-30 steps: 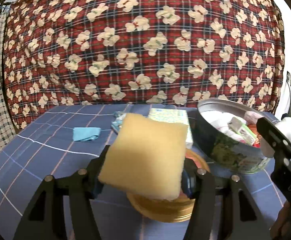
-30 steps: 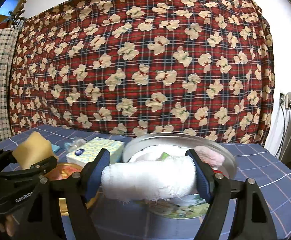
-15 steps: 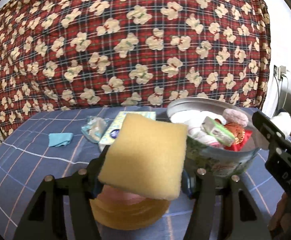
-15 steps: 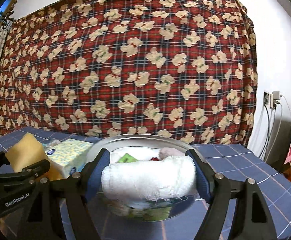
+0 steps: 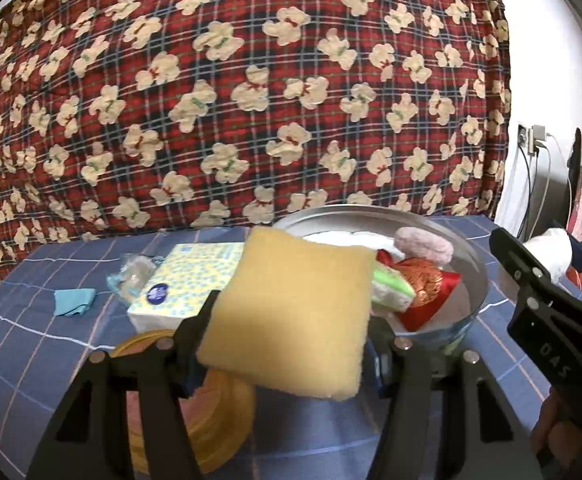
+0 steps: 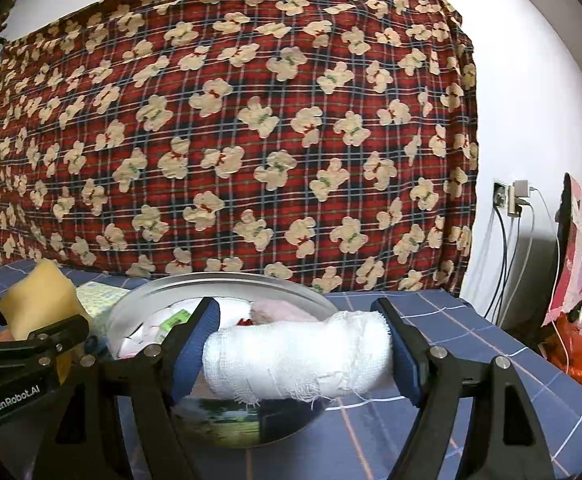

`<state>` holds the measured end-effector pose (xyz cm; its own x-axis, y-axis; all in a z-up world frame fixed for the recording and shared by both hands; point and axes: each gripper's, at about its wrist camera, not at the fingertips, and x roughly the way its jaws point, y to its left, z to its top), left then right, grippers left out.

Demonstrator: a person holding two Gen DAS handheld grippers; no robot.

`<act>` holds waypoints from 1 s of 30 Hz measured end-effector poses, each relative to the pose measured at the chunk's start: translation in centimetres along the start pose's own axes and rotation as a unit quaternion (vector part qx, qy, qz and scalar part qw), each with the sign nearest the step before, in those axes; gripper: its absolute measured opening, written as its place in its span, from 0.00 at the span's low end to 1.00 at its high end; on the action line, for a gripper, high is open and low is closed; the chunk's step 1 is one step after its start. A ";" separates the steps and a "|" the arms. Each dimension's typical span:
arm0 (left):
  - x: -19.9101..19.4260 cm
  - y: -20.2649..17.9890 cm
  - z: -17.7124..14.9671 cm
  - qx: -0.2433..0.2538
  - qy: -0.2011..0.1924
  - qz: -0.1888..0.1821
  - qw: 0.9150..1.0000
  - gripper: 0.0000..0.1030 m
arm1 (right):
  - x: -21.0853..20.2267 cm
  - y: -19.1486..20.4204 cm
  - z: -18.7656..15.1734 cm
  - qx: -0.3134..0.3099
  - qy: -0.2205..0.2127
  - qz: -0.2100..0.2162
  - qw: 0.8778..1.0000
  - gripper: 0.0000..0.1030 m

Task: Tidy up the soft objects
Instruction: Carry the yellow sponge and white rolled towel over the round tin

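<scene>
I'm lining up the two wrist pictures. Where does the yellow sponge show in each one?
Left wrist view: the yellow sponge fills the lower centre, clamped in the left tool, in front of the metal bowl.
Right wrist view: the sponge sits at the far left edge, left of the bowl.
Shared landmark: the metal bowl of soft items, with the red bear-print cloth behind it.

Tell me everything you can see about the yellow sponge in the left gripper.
The yellow sponge is a flat, roughly square slab of soft-looking, fine-pored foam with rounded corners. The left gripper is shut on it at its two opposite side edges, so it is held in the air, its broad face toward the camera and slightly tilted. Nothing else touches it. It hangs before the metal bowl and above a round golden lid.
</scene>
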<state>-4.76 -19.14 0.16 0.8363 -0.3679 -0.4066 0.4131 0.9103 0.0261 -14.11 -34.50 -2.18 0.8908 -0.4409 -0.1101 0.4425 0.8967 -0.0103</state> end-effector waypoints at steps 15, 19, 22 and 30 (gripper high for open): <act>1.4 -3.9 2.1 0.005 -0.002 -0.053 0.999 0.58 | 1.9 -4.0 0.9 0.011 0.012 -0.039 0.999 0.77; 2.2 -4.5 2.7 0.003 0.000 -0.060 0.998 0.58 | 2.7 -4.4 1.4 0.007 0.011 -0.044 0.999 0.77; 3.3 -4.8 3.1 -0.003 0.008 -0.064 0.998 0.58 | 3.7 -4.6 1.9 0.010 0.014 -0.043 0.999 0.77; 5.3 -6.1 4.3 -0.002 0.010 -0.064 0.998 0.58 | 5.8 -4.5 2.9 0.021 0.016 -0.036 0.999 0.77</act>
<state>-1.31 -27.40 1.74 0.7696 -0.4771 -0.4243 0.5143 0.8571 -0.0310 -10.67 -41.23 0.16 0.8528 -0.5027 -0.1416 0.5104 0.8596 0.0223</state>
